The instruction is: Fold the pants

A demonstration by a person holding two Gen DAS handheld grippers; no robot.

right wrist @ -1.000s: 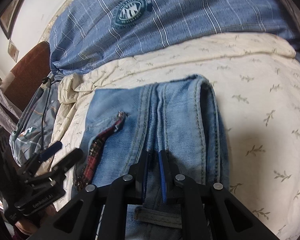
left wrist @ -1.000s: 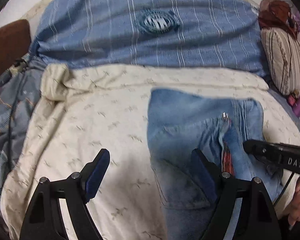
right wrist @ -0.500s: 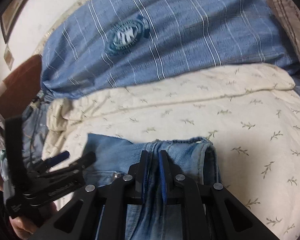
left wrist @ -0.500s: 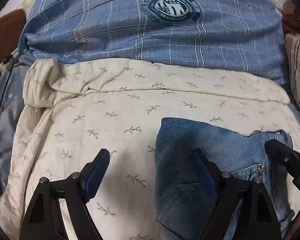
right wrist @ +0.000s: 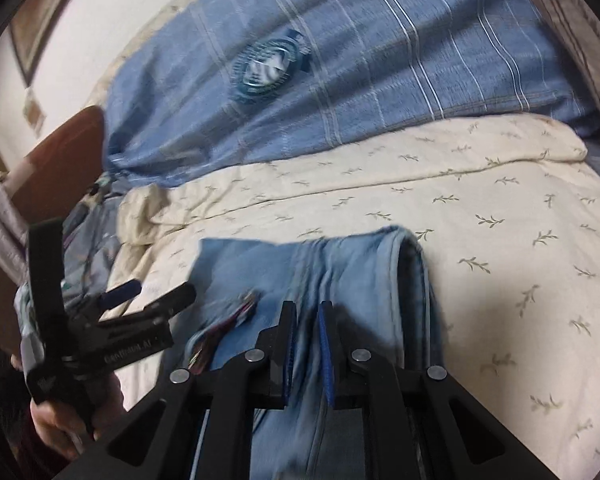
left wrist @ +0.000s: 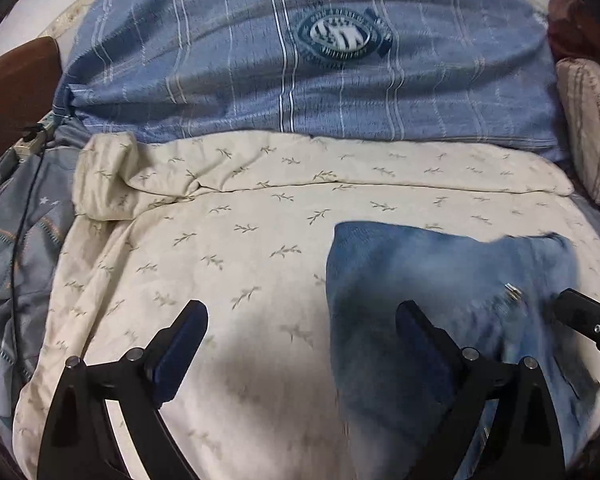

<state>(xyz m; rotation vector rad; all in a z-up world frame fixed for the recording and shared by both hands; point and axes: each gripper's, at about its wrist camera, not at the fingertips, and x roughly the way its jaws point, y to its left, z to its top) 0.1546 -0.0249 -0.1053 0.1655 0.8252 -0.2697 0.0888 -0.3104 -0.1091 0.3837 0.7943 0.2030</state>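
Note:
Folded light-blue jeans [left wrist: 440, 280] lie on the cream bedspread [left wrist: 240, 240]. My left gripper [left wrist: 300, 312] hovers over the jeans' left edge. Its jaws are opening wide, and the edge lies under the right finger [left wrist: 420, 340] without being pinched. The right wrist view shows the same gripper [right wrist: 152, 292] at the left, held by a hand [right wrist: 56, 420]. My right gripper [right wrist: 306, 312] is shut on a ridge of the jeans [right wrist: 252, 264] near the seam, beside a red plaid lining. Its tip [left wrist: 580, 312] shows at the right in the left wrist view.
A large blue striped cushion [left wrist: 300, 80] with a round badge lies across the far side of the bed. A striped pillow [left wrist: 592, 128] sits at the right. A grey-blue bag with a black cable [left wrist: 12, 220] and a brown chair back [left wrist: 16, 88] stand at the left.
The left gripper's jaws have spread wider. In its view the jeans have slid down and to the right, so less of them shows. The right gripper has kept its hold on the jeans.

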